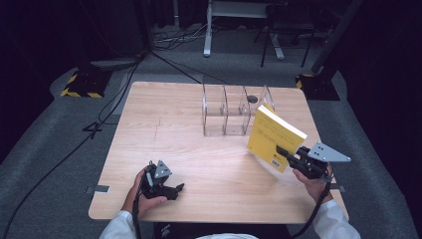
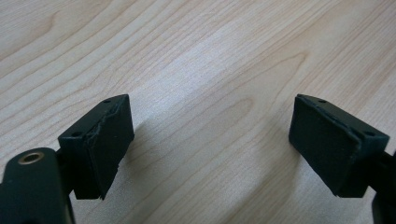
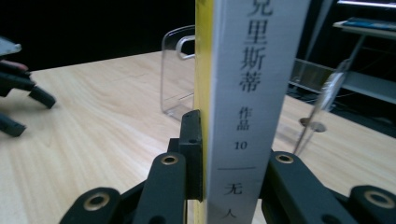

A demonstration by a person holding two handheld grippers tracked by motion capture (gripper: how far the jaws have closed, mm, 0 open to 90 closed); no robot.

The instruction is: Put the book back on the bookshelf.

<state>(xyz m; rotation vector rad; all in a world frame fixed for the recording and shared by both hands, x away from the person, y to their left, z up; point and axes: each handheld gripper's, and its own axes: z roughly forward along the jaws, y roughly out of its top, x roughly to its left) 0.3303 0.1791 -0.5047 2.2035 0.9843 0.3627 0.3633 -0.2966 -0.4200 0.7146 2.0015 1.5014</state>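
Book | clamped upright in right claw | left claw released

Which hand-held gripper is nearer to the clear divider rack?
Right. The right hand-held gripper holds the yellow book just beside the clear divider rack. The left hand-held gripper rests open near the table's front edge, farther away.

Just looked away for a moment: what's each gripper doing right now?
Left gripper: open, nothing between its jaws, low over the table.
Right gripper: shut on the yellow book.
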